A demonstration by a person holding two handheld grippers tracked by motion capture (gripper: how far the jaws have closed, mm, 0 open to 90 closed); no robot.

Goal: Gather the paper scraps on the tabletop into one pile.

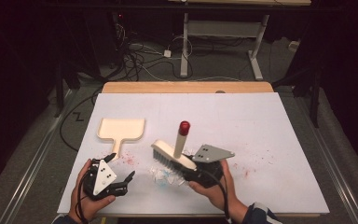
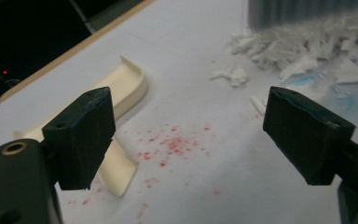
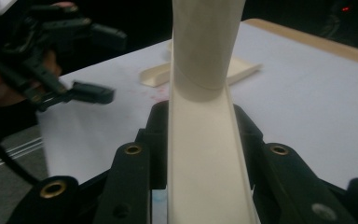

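A cream brush (image 1: 175, 156) with grey bristles and a red-tipped handle (image 1: 184, 127) is tilted over the white table top (image 1: 242, 121). My right gripper (image 1: 192, 171) is shut on its back end. In the right gripper view both jaws press the cream brush body (image 3: 200, 154) at my right gripper (image 3: 200, 122). A cream dustpan (image 1: 121, 129) lies flat to the left. My left gripper (image 1: 121, 166) hovers open near the dustpan's handle, nothing between its jaws. In the left gripper view my left gripper (image 2: 186, 135) stands wide, with the dustpan (image 2: 128, 86) at its left.
White and blue paper scraps (image 1: 164, 175) lie under the bristles, seen as the scrap pile (image 2: 303, 49) in the left gripper view. Red specks (image 1: 128, 159) dot the sheet near the dustpan handle, and more red specks (image 1: 247, 171) lie right. Cables and desk legs (image 1: 184, 46) stand beyond the table.
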